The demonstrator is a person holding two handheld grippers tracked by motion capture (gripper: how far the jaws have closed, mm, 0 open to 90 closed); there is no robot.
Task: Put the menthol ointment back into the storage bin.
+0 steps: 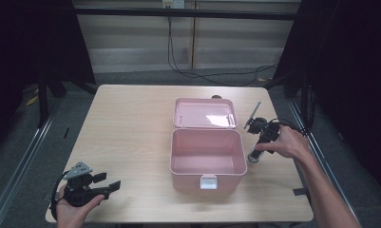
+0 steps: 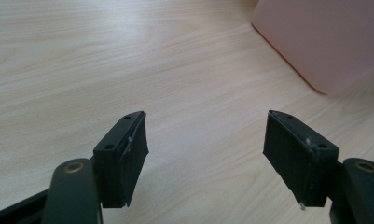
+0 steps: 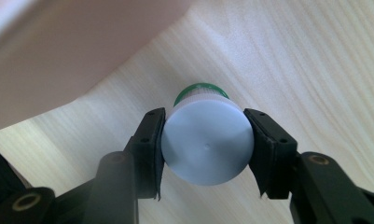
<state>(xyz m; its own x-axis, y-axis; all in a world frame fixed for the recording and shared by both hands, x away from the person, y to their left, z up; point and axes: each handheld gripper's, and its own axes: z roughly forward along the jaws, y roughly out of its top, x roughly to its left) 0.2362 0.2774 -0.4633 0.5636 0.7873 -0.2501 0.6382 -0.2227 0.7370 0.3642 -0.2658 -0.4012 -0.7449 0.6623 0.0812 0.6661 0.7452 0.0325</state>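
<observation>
Partly hidden: bottle (image 3: 207,142) (label unseen) | right gripper (image 3: 205,149) fingers clamp it; pink box (image 1: 207,156) beside

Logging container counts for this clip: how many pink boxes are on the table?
1. The pink box sits right of the table's middle, lid open; the box wall could hide something small behind it.

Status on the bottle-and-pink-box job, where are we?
Done: the pink box stands open, lid back, inside bare. In hand: the right gripper is shut on the white bottle, end-on between its pads, on the table's right side beside the box. The left gripper is open near the front left corner. Left: probably getting the bottle into the box and closing the lid.
</observation>
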